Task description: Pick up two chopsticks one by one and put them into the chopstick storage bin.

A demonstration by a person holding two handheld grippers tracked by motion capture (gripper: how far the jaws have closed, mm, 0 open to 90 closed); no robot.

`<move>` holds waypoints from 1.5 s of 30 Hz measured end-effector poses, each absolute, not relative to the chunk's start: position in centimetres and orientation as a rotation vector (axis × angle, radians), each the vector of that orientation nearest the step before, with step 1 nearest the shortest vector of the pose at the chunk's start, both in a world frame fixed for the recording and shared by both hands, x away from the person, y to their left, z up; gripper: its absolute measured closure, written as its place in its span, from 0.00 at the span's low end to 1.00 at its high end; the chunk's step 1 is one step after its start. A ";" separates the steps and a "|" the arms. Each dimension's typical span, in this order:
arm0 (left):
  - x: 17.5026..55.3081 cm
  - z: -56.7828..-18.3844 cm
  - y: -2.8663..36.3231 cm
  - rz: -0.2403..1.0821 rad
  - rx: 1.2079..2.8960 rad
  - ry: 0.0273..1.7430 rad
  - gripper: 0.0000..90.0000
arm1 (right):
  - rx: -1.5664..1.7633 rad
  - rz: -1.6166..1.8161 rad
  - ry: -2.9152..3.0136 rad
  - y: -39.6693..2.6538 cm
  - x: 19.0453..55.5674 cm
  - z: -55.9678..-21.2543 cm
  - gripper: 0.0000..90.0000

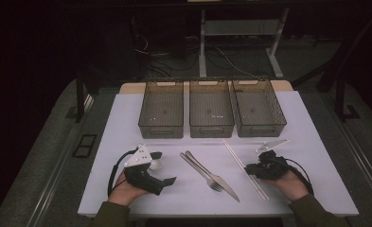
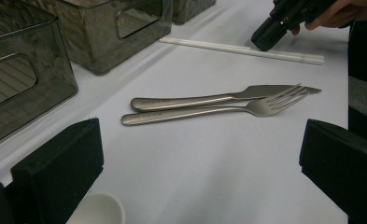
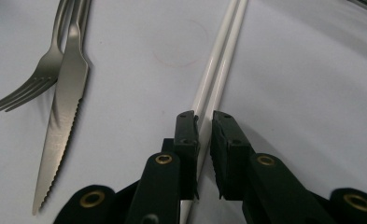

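A pair of white chopsticks lies on the white table, right of centre. My right gripper is down at their near part; its jaws stand almost together with the chopsticks pinched between them. A steel fork and a serrated knife lie side by side in the middle. My left gripper rests at the left, jaws wide apart, beside a small white round thing.
Three dark see-through bins stand in a row at the back of the table: left bin, middle bin, right bin. The white table top ends in dark floor on both sides. Cables trail from both grippers.
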State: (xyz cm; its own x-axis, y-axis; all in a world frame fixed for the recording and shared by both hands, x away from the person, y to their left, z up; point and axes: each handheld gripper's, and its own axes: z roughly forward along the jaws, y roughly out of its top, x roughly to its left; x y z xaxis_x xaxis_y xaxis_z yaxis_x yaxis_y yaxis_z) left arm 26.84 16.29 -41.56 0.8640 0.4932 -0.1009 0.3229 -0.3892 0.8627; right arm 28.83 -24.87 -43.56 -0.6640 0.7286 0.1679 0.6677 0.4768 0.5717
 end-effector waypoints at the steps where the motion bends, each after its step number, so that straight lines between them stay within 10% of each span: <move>1: 26.8 -41.6 16.3 0.208 2.010 0.597 0.00 | 1.240 0.944 2.614 -24.9 28.8 -43.6 0.89; 45: 26.8 -41.7 16.3 0.203 2.031 0.599 0.00 | 1.254 0.840 2.485 -24.7 27.7 -44.0 0.94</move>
State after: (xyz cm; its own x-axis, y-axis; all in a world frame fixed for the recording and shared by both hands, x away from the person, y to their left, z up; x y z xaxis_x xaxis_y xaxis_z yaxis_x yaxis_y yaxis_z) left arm 26.83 16.29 -41.73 0.8649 0.4918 -0.1002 0.3300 -0.4067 0.8519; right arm 27.69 -24.73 -44.03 -0.6060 0.7940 0.0478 0.6601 0.4684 0.5872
